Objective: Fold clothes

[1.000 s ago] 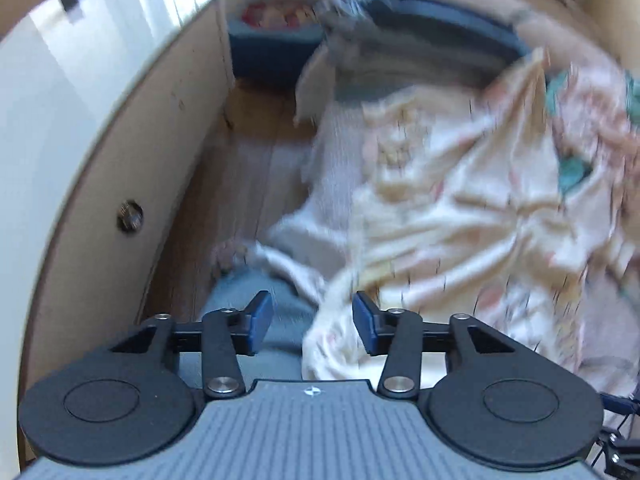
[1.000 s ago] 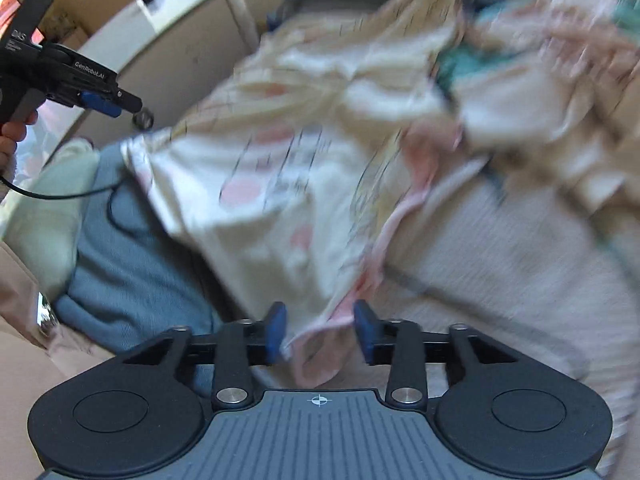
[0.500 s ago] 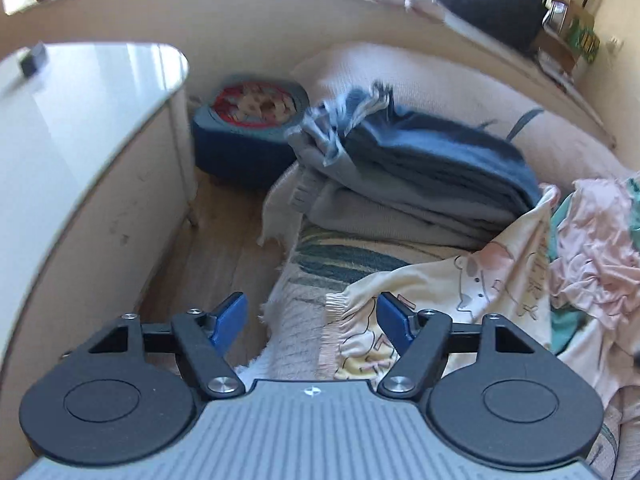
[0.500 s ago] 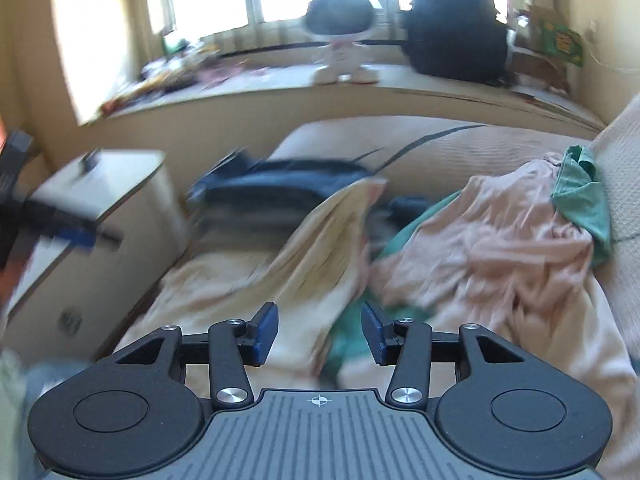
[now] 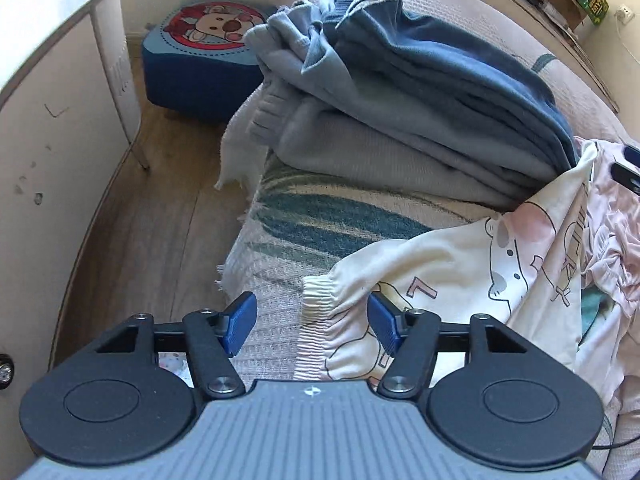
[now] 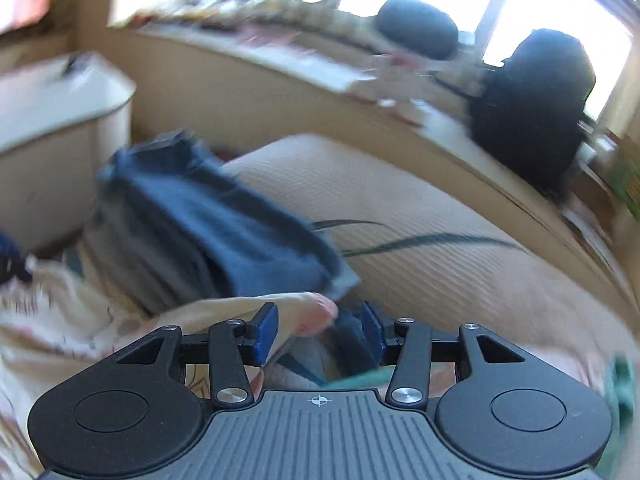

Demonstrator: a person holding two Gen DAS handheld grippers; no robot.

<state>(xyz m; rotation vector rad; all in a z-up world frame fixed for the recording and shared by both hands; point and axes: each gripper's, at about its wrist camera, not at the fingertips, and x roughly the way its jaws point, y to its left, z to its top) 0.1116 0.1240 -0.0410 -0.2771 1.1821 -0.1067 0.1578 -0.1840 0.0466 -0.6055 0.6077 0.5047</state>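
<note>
Left wrist view: your left gripper [image 5: 312, 322] stands apart over the ribbed cuff [image 5: 320, 300] of the cream cartoon-print garment [image 5: 472, 272], spread on the woven bed cover [image 5: 320, 216] below the stack of folded blue and grey clothes [image 5: 400, 92]. It looks light and limp; take it by that thicker cuff. Its jaws have just narrowed, pressing nothing; half a second ago the cuff lay further off.

Right wrist view, blurred: your right gripper [image 6: 318, 330] is apart, cream cloth between unclamped; a second ago fabric filled this view.
</note>
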